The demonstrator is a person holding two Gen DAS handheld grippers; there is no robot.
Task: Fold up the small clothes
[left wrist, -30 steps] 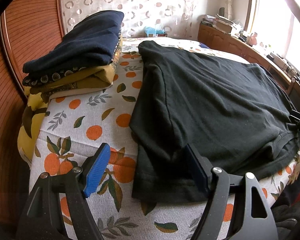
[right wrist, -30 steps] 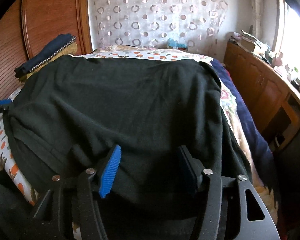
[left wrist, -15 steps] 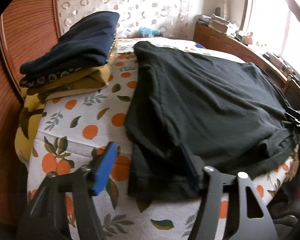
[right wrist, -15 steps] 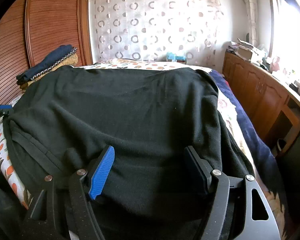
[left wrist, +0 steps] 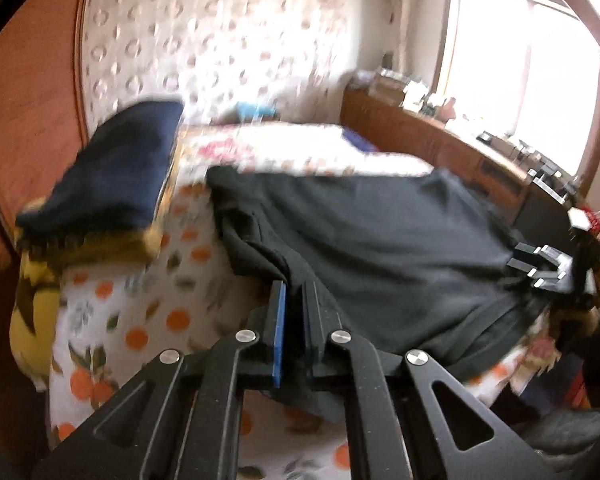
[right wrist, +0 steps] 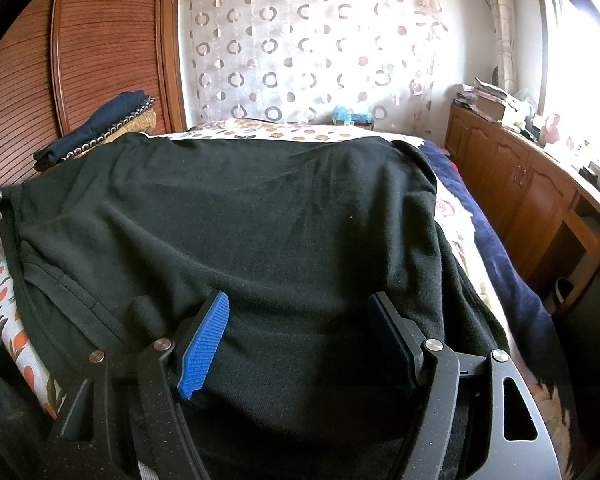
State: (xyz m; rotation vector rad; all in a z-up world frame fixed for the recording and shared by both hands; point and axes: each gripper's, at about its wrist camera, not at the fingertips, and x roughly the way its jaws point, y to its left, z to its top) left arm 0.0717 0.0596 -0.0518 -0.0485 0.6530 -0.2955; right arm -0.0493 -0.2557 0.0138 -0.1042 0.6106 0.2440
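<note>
One black garment (right wrist: 260, 220) is lying spread across the bed (left wrist: 148, 312), its near left corner bunching up between the pads of the left claw (left wrist: 294, 320), whose jaws have just been closing and are now pinching that fabric. Over the garment's near right edge, the right claw (right wrist: 300, 336) is hovering with jaws standing wide apart. Ahead-left of the left claw, folded clothes (left wrist: 112, 176) are sitting stacked.

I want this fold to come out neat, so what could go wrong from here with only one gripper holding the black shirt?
Left gripper is shut on the black knit shirt's edge, while the right gripper is open over it. Lifting one side alone could skew or bunch the fabric. The pinch looks shallow, so it may slip.
</note>
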